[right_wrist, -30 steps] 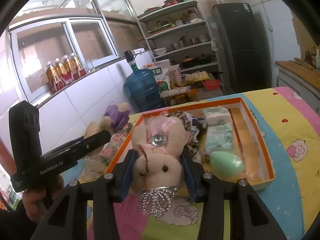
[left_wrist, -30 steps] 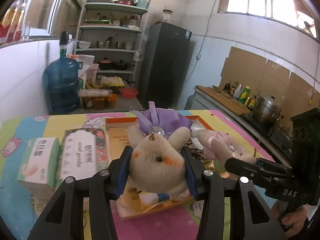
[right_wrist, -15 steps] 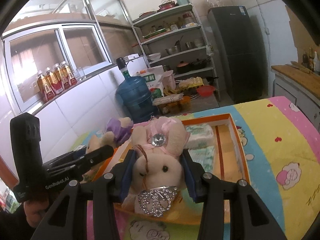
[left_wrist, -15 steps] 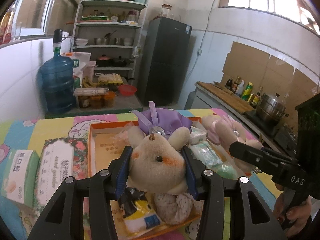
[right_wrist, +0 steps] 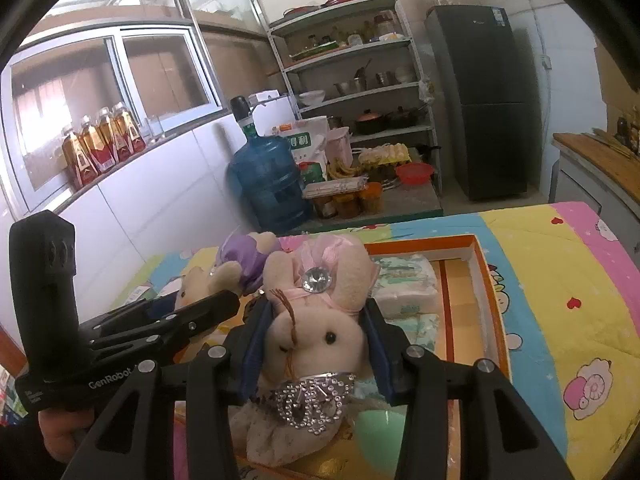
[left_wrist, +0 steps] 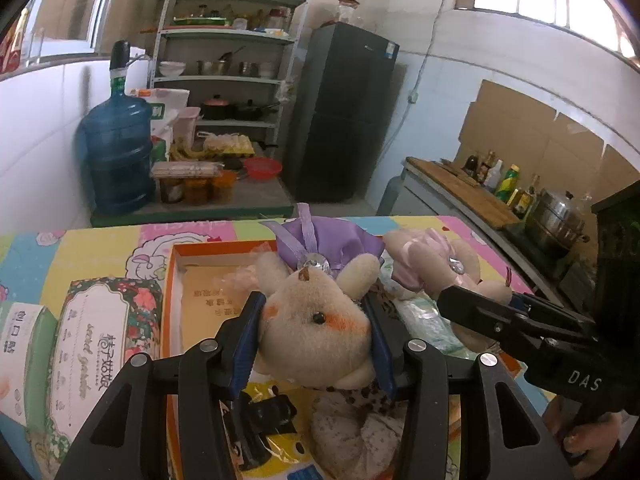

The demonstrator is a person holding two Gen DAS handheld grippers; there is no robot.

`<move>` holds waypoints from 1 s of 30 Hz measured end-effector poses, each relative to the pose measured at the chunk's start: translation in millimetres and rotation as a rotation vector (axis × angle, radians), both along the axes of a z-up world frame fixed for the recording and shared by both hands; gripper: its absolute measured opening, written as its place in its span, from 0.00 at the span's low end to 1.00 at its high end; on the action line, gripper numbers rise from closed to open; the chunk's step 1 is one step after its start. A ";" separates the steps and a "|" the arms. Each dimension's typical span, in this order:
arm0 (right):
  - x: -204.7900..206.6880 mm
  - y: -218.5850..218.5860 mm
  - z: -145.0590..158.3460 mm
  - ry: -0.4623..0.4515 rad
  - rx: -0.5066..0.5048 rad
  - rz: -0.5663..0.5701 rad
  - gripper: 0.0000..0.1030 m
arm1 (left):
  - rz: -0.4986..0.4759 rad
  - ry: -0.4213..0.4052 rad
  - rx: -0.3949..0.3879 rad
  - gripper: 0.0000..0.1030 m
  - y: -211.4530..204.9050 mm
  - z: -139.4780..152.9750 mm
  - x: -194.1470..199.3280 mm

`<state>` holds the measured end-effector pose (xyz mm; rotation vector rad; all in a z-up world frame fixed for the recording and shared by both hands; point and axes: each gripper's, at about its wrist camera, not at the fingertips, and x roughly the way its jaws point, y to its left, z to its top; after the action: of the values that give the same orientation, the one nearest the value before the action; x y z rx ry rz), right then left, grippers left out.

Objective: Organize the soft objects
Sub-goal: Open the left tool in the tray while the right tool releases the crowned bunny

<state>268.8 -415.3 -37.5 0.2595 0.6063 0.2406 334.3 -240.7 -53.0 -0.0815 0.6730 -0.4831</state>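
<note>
A: Where do the two toys sit against the box's edges?

B: The left gripper (left_wrist: 318, 332) has its blue pads pressed on the cheeks of the purple-bow bunny (left_wrist: 316, 320); the toy hangs above the near part of the orange box (left_wrist: 170, 280); the right gripper (right_wrist: 314, 346) clamps the pink-bow bunny (right_wrist: 320, 320) by the head, over the box's near left part.

A: And the open room?

B: The box's right strip (right_wrist: 460, 304) is bare beside the white tissue packs (right_wrist: 404, 292); a green oval thing (right_wrist: 380, 424) lies near the front rim; left of the box, a floral tissue pack (left_wrist: 96, 332) lies just beside its wall; the patterned tablecloth (right_wrist: 560, 280) to the right is uncluttered.
</note>
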 end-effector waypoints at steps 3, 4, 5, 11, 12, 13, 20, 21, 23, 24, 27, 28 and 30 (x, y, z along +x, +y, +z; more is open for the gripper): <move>6.1 1.5 -4.7 0.014 -0.002 0.000 0.45 | 0.008 0.021 0.001 0.49 1.0 -5.7 6.6; 8.1 1.5 -6.7 0.020 -0.003 -0.004 0.45 | 0.011 0.030 -0.001 0.49 0.8 -8.1 8.9; 10.5 1.4 -7.8 0.024 -0.007 -0.010 0.45 | 0.013 0.035 0.000 0.49 0.3 -9.7 10.3; 18.1 1.3 -16.3 0.048 -0.009 -0.011 0.45 | 0.018 0.060 0.006 0.49 -3.0 -21.1 19.4; 19.6 2.0 -18.2 0.054 -0.011 -0.008 0.45 | 0.016 0.068 0.007 0.49 -3.9 -24.0 21.0; 21.5 2.5 -19.9 0.060 -0.013 -0.006 0.45 | 0.015 0.072 0.008 0.49 -4.2 -26.2 21.9; 30.6 4.0 -30.6 0.099 -0.025 -0.007 0.45 | 0.012 0.094 0.005 0.49 -7.4 -37.7 27.6; 30.9 3.8 -31.6 0.102 -0.023 -0.007 0.46 | 0.012 0.095 0.006 0.50 -7.7 -37.5 27.4; 30.1 3.1 -33.2 0.105 -0.020 -0.008 0.46 | 0.007 0.106 0.005 0.50 -6.6 -38.4 28.1; 30.0 3.1 -33.5 0.104 -0.020 -0.009 0.46 | 0.003 0.114 -0.001 0.50 -6.0 -38.8 28.6; 29.5 1.5 -33.9 0.099 -0.016 -0.012 0.48 | 0.000 0.131 -0.016 0.52 -5.9 -38.9 29.3; 29.2 1.0 -34.1 0.098 -0.013 -0.011 0.48 | -0.001 0.137 -0.019 0.53 -4.9 -39.2 30.2; 28.6 0.4 -34.1 0.095 -0.010 -0.008 0.49 | -0.001 0.144 -0.027 0.53 -3.8 -38.9 30.9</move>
<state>297.3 -414.9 -71.6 0.2653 0.7003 0.2180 365.1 -244.6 -91.9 -0.1425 0.8073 -0.4905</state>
